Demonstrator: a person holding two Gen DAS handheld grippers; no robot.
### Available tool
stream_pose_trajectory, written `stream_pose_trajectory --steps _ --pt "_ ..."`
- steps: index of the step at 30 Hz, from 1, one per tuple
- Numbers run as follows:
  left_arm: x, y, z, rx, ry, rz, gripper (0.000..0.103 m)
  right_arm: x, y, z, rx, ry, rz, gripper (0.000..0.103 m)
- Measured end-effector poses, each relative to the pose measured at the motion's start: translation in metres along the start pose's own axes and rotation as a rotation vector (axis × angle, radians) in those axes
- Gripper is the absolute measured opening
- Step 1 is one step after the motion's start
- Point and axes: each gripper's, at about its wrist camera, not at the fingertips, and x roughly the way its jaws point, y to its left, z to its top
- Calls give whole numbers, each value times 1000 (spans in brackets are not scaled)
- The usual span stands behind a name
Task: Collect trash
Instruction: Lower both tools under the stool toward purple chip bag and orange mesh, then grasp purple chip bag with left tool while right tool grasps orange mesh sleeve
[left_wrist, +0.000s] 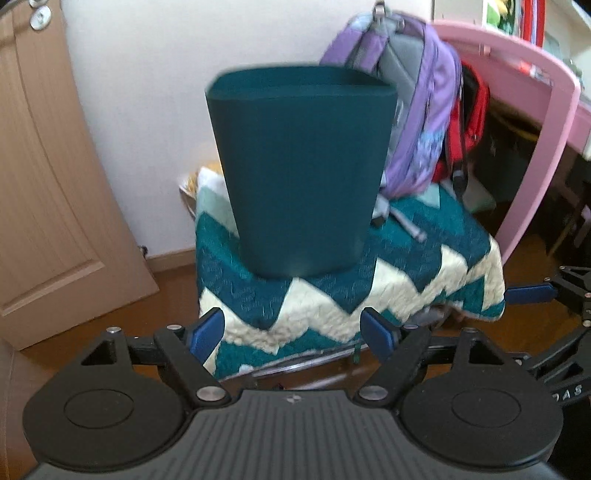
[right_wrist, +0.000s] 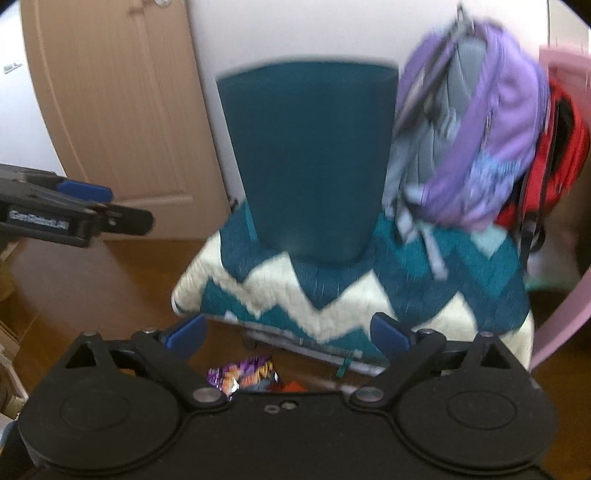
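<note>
Both claws spread wide, nothing held — left gripper (left_wrist: 293, 330), right gripper (right_wrist: 288, 332). Crinkly snack wrapper (right_wrist: 242, 376) below: probably light, slippery — best pinched mid-fold.

Left gripper (left_wrist: 293, 334), right gripper (right_wrist: 288, 338): jaws apart

Home bedroom: pink desk (left_wrist: 561, 85), purple backpack (left_wrist: 424, 110), zigzag blanket (left_wrist: 406, 266), wooden door (left_wrist: 44, 184).

The letters "DAS" stand in white on the right tongs (left_wrist: 532, 295) at the picture's edge. White letters on the left tongs (right_wrist: 85, 206) are too blurry to read. The snack wrapper's (right_wrist: 242, 378) print is blurry too.
</note>
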Motion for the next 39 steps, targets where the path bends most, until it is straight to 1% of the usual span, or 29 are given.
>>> stream_pose_trajectory --steps 2,4,6,7,8,10,13,17,20,21,22,24,25,26,28,31,35,39 --pt "17 5 -12 3 19 -25 81 20 -3 -15 28 27 0 99" --pt "36 12 -24 0 45 -49 84 38 -6 -32 50 38 -13 100" --pt "52 17 -36 5 63 -72 84 58 -9 -48 77 53 -22 101" --pt "61 20 -42 11 71 -79 86 68 -11 -57 96 67 -20 101" --pt "71 22 -48 19 77 -85 91 78 -13 -67 113 83 -22 101" --pt "88 26 -57 30 84 -95 92 98 -15 -83 124 116 -34 101" --pt "122 33 -74 49 137 -91 92 129 -16 -108 114 170 -42 101" --pt "169 43 -97 32 224 -123 92 169 -15 -133 96 248 -45 101" --pt "203 48 -117 26 283 -143 92 197 -14 -147 59 286 -36 101" --pt "213 49 -124 30 299 -148 92 206 -14 -149 47 271 -30 101" --pt "222 49 -130 34 313 -161 92 218 -13 -153 28 289 -19 101" --pt "239 48 -143 53 344 -212 92 238 -11 -157 -14 312 4 101" --pt "248 46 -152 78 357 -243 92 248 -10 -158 -42 323 17 101" --pt "254 43 -159 100 363 -252 92 258 -8 -160 -73 335 29 101" --pt "268 32 -177 168 376 -241 92 278 -5 -163 -134 356 46 100" --pt "287 23 -200 214 395 -218 92 307 -1 -167 -210 385 66 100" --pt "311 20 -228 197 431 -219 92 350 5 -176 -282 420 93 100" --pt "340 22 -254 184 484 -200 92 389 10 -189 -338 475 114 100"
